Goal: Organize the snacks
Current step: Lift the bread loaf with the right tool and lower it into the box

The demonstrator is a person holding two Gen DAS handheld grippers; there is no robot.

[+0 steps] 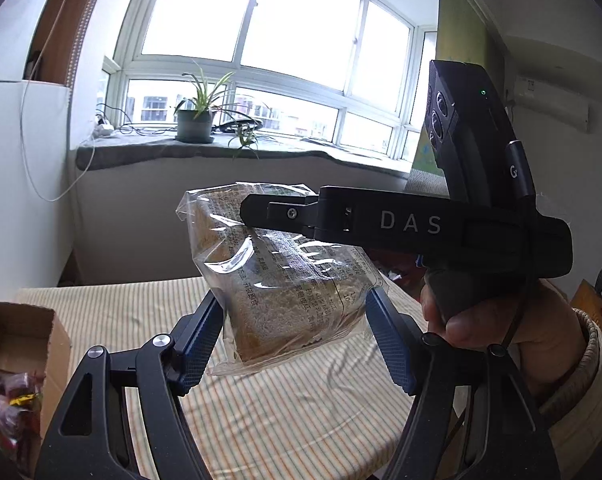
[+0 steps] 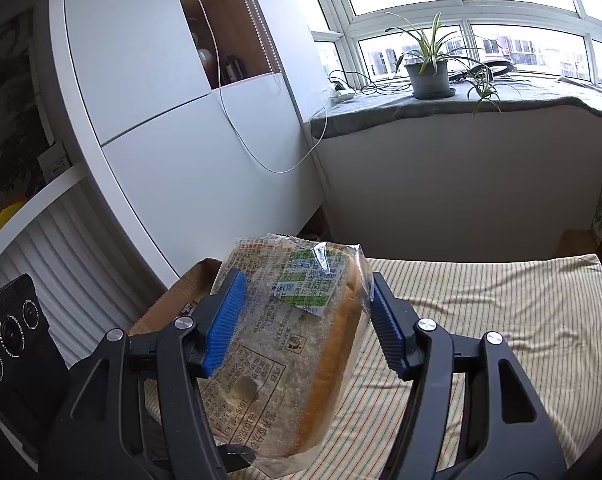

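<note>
Left gripper (image 1: 293, 336) – jaws part-open, clamped on the bagged bread (image 1: 285, 280), lifted clear of the striped tabletop (image 1: 281, 420). Right gripper (image 2: 305, 320) – jaws squeezing the same bag between them, cardboard box (image 2: 181, 296) behind.

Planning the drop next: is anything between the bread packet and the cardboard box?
Nothing visible. The bread packet, clamped by the left gripper and right gripper, hangs above the striped tablecloth; the cardboard box stands open to its left, with wrapped snacks already inside.
</note>
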